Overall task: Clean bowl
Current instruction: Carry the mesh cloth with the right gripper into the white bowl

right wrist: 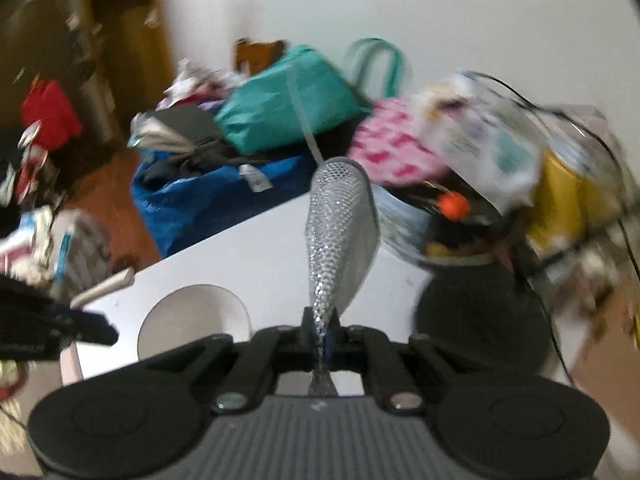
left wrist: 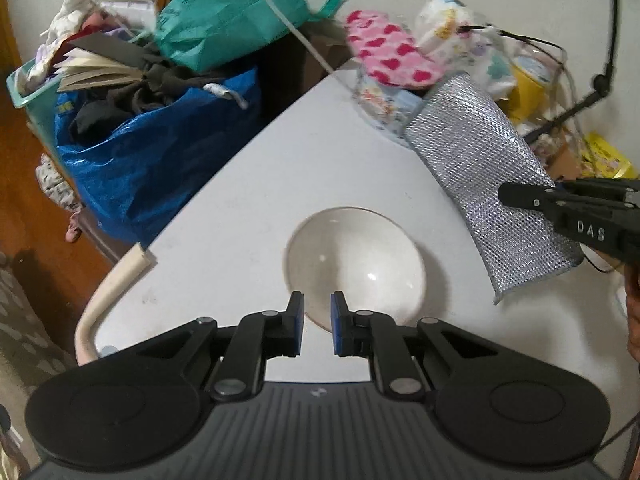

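A clear glass bowl (left wrist: 354, 266) sits upright on the white table (left wrist: 240, 208), just ahead of my left gripper (left wrist: 317, 304), whose blue-padded fingers stand open at the bowl's near rim with nothing between them. My right gripper (right wrist: 321, 326) is shut on a silver mesh scouring cloth (right wrist: 340, 224) that sticks up and forward from its fingers. In the left wrist view the same cloth (left wrist: 492, 184) hangs in the air to the right of the bowl, pinched by the right gripper (left wrist: 520, 196). The bowl (right wrist: 192, 320) shows low at the left in the blurred right wrist view.
Beyond the table's far-left edge stand a blue bag (left wrist: 152, 160) of clothes and a teal bag (left wrist: 248, 12). A pink heart-patterned cloth (left wrist: 388, 56) and packets crowd the far-right corner. A black round stand base (right wrist: 480, 312) rests on the table's right. A beige foam strip (left wrist: 116, 284) guards the table's left edge.
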Tool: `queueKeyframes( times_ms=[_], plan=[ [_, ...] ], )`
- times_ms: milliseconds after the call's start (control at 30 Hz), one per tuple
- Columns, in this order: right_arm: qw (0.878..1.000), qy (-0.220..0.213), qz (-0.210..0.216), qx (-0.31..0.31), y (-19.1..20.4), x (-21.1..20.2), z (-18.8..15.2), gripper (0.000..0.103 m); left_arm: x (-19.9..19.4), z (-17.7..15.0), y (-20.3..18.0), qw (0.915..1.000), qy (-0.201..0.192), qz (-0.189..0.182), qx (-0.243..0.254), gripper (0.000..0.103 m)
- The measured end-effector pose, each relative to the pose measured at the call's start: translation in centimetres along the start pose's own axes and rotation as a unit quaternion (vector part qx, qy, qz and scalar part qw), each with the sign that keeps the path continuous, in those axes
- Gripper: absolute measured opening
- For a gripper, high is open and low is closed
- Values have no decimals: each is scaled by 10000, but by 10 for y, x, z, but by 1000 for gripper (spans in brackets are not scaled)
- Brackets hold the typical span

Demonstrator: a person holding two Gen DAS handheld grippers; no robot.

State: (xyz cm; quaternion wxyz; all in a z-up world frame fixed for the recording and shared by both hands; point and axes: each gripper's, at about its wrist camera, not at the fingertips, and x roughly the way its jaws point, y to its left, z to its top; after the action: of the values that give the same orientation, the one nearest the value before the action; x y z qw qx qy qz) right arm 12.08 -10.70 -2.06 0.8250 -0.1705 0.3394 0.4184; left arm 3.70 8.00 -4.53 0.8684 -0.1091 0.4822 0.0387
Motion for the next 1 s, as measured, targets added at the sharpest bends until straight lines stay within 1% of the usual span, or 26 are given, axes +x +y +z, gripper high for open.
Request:
queueKeyframes(
  times_ms=[33, 100, 133, 200, 267, 400, 600, 733, 867, 1000],
  plan=[
    [9998, 25, 12, -171, 4, 6, 1, 4, 3, 2, 4, 10000, 11, 15, -41, 12],
    [9970, 123, -39, -769, 22, 23, 3, 4, 8, 5, 12, 9999, 33, 45, -124, 12],
    [9952, 175, -42, -966, 28, 30, 3, 4, 11, 7, 17, 9998, 44, 60, -166, 12],
    [9885, 333, 50, -1474, 46, 47, 1, 4, 16, 7, 22, 9997, 106, 30, -224, 12],
    [9839, 450, 150, -1724, 54, 53, -1, 4, 22, 7, 27, 9993, 179, -50, -315, 12],
    [9734, 695, 401, -2146, 69, 64, -5, 4, 37, 8, 35, 9983, 322, -90, -485, 12],
    [9652, 1066, 534, -2329, 76, 82, -5, 5, 45, 14, 40, 9973, 408, -247, -555, 12],
    [9606, 1249, 593, -2410, 77, 89, -5, 5, 41, 15, 42, 9970, 390, -402, -536, 12],
    [9556, 1425, 652, -2494, 79, 96, -5, 5, 49, 16, 38, 9965, 437, -496, -512, 12],
    [9493, 1642, 753, -2573, 83, 103, -7, 5, 60, 18, 35, 9958, 567, -494, -521, 13]
  ],
)
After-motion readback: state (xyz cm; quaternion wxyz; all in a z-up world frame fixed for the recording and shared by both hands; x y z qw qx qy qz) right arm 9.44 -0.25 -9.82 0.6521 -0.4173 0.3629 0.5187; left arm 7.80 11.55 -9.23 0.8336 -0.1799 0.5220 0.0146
